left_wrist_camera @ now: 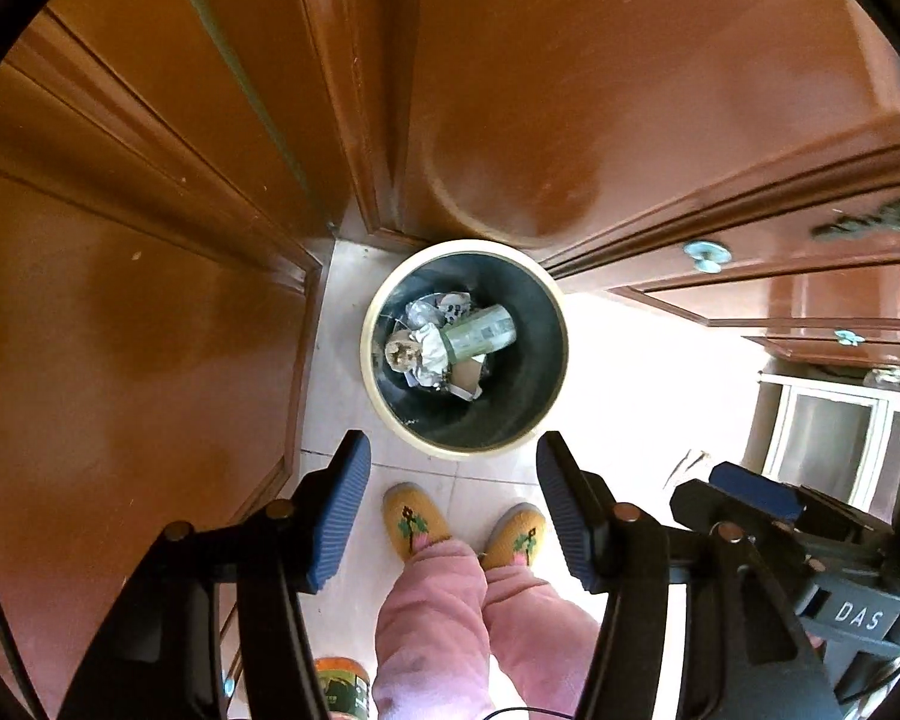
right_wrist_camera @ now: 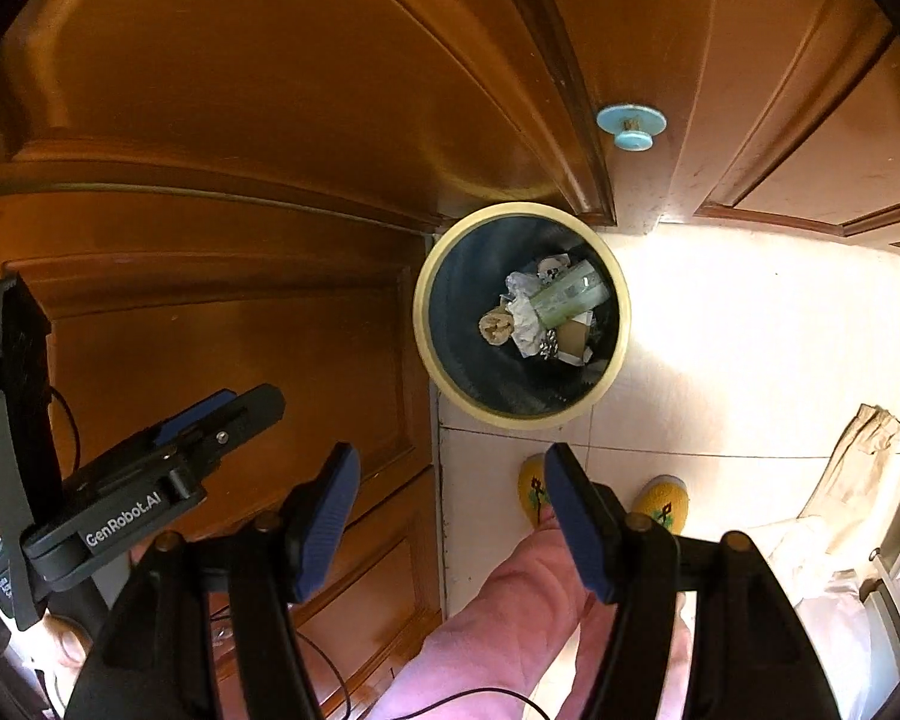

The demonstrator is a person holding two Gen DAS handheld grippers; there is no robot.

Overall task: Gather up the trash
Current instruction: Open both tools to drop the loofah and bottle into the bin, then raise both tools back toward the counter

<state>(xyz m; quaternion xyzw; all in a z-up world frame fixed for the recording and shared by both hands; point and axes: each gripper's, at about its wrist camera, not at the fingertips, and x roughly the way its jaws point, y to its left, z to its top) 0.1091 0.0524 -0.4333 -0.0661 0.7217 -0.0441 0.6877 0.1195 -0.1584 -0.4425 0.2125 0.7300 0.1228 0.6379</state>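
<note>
A round waste bin with a cream rim (left_wrist_camera: 390, 420) (right_wrist_camera: 426, 348) stands on the floor in a corner of brown wooden cabinets. Inside lie a pale green bottle (left_wrist_camera: 480, 333) (right_wrist_camera: 567, 297), crumpled white paper (left_wrist_camera: 429, 354) (right_wrist_camera: 525, 324), a brown food scrap (left_wrist_camera: 401, 354) (right_wrist_camera: 495, 327) and a bit of cardboard. My left gripper (left_wrist_camera: 453, 510) hangs high above the bin, pointing down, jaws open and empty. Beside it my right gripper (right_wrist_camera: 450, 519) is open too, with nothing between its blue pads. Each gripper shows in the other's view, the right gripper's body (left_wrist_camera: 750, 498) and the left's (right_wrist_camera: 210, 426).
Wooden cabinet doors (left_wrist_camera: 150, 300) with pale blue knobs (right_wrist_camera: 630, 123) close in the bin at back and left. The person's pink trouser legs (left_wrist_camera: 444, 618) and yellow slippers (left_wrist_camera: 411, 519) stand just before the bin. A crumpled paper bag (right_wrist_camera: 864, 438) lies at the right on the pale tiles.
</note>
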